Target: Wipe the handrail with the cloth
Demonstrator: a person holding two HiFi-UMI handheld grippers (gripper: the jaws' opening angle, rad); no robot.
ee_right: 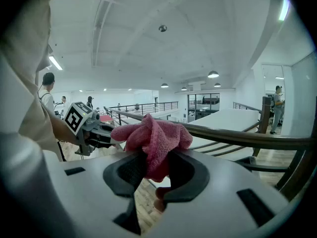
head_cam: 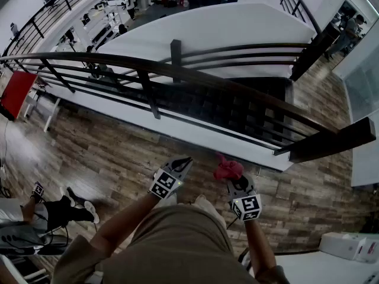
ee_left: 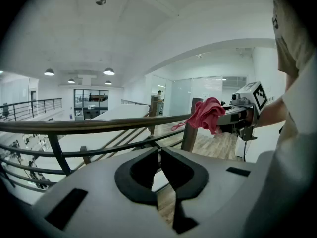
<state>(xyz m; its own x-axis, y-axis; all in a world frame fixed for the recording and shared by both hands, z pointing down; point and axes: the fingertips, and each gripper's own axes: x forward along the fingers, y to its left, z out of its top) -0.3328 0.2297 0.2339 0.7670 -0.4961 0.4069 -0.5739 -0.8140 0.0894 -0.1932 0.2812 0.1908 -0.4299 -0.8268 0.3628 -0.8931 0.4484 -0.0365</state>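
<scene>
The dark wooden handrail (head_cam: 195,76) tops a black metal railing across the head view, ahead of both grippers. My right gripper (head_cam: 232,176) is shut on a bunched pink cloth (head_cam: 227,169), short of the rail. In the right gripper view the cloth (ee_right: 152,140) bulges up from between the jaws, with the handrail (ee_right: 247,139) running off to the right. My left gripper (head_cam: 182,164) is shut with nothing in it and hangs beside the right one, apart from the rail. The left gripper view shows the handrail (ee_left: 99,125) and the cloth (ee_left: 205,115) held by the right gripper.
Beyond the railing is a drop to a lower floor and a white sloped wall (head_cam: 237,28). A thick dark post (head_cam: 334,141) ends the rail at right. A person (head_cam: 56,209) sits at lower left on the wood floor. A white unit (head_cam: 349,246) stands at lower right.
</scene>
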